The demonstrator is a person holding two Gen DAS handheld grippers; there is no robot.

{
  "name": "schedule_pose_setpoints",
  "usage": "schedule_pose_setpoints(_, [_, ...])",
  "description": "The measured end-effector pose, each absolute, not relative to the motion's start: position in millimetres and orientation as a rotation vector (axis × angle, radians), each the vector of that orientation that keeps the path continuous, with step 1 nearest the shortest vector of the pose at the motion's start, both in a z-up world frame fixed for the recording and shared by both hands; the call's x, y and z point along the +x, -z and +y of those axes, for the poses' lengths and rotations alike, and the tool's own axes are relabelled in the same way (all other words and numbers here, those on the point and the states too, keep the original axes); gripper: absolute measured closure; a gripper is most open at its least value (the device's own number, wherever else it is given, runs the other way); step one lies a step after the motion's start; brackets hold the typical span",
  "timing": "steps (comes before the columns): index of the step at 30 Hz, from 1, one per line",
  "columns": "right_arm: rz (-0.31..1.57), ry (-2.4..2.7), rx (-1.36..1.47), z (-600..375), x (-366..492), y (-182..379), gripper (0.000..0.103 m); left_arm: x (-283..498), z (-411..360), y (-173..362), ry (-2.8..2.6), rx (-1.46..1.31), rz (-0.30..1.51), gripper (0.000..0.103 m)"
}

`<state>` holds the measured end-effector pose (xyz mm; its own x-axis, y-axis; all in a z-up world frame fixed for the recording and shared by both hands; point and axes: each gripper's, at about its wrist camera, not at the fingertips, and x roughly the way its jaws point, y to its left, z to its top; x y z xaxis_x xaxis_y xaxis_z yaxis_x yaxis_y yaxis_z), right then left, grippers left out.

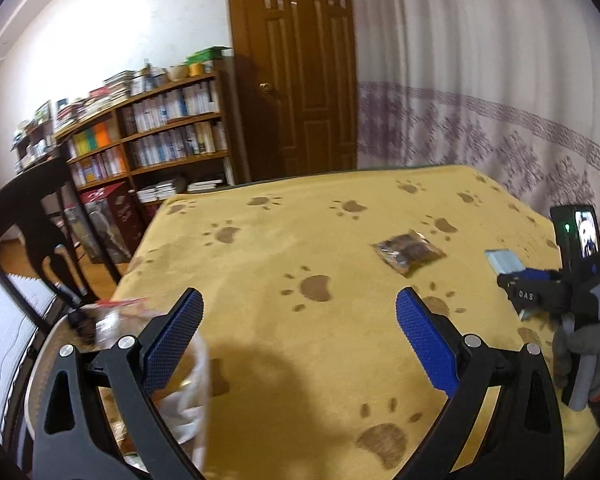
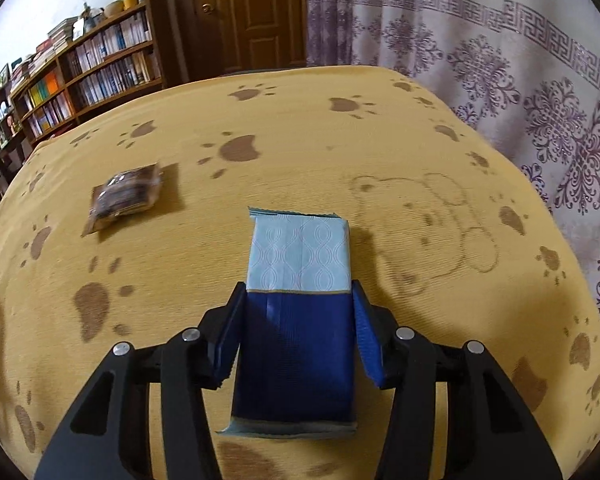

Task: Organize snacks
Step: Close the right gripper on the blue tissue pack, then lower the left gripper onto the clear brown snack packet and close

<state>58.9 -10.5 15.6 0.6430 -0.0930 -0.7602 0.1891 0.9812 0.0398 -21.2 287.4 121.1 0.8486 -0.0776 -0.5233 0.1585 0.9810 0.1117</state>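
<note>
Clearly two-tone blue snack packet (image 2: 298, 300)

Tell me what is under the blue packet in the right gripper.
Below the blue packet held by the right gripper lies yellow paw-print tablecloth. The patch directly beneath is covered.

Left wrist view: clear plastic bag (image 1: 188, 400) at near left is motion-blurred and partly hidden behind the left gripper's (image 1: 300, 344) near finger; contents not identifiable. Its red strip (image 1: 128, 302) is smeared. Small dark snack packet (image 1: 408, 253) mid-table: label too small to read. Blue-and-pale packet (image 1: 504, 265) at far right is mostly hidden by the right gripper (image 1: 518, 288); a gloved hand (image 1: 580, 360) is cut by the frame edge.

Right wrist view: packet's near end sits under the camera; print unreadable. Book spines on bookshelf (image 2: 88, 64) illegible.
</note>
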Motion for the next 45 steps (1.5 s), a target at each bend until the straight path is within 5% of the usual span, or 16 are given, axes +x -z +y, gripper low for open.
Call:
schedule_pose_setpoints(21, [0.827, 0.064, 0.198, -23, 55, -12, 0.049, 110, 181, -39, 0.184, 0.329, 0.739, 0.005])
schedule_pose_setpoints(45, [0.825, 0.056, 0.204, -24, 55, -12, 0.047, 175, 148, -22, 0.207, 0.359, 0.816, 0.005])
